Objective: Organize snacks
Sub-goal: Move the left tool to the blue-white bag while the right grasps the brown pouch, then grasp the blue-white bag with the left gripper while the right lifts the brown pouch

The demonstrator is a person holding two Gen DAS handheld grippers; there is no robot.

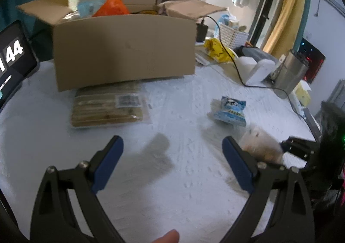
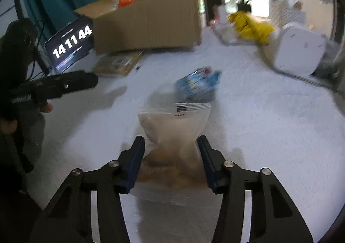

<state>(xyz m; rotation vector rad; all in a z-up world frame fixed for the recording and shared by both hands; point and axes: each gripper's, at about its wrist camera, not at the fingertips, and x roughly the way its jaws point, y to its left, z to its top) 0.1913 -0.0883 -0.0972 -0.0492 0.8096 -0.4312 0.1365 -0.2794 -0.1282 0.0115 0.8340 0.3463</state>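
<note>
Task looks partway done, judging by the layout. The cardboard box (image 1: pixel 125 48) at the far side of the table (image 1: pixel 183 178) already holds an orange packet (image 1: pixel 112 6) and a pale blue one (image 1: pixel 90 4) poking out the top. Left outside: a flat brown pack (image 1: pixel 107 109) lying right against the box's near face, a small blue-white packet (image 2: pixel 197 87) mid-table, and a clear zip bag (image 2: pixel 174 135) w/ brownish contents.

Right gripper (image 2: pixel 171 145) has its fingers pressed into the zip bag's sides, pinching it to a waist, so it's clamped on the bag. Left gripper (image 1: pixel 172 145) is spread wide over bare cloth, nothing between the fingers.

Hard to tell: what the bag's contents are, whether the bag rests on the table or is lifted, and how full the box is inside. Both views are motion-blurred. Labels unreadable. Yellow bag (image 1: pixel 217 51) and clutter at far right may not be part of the job.
</note>
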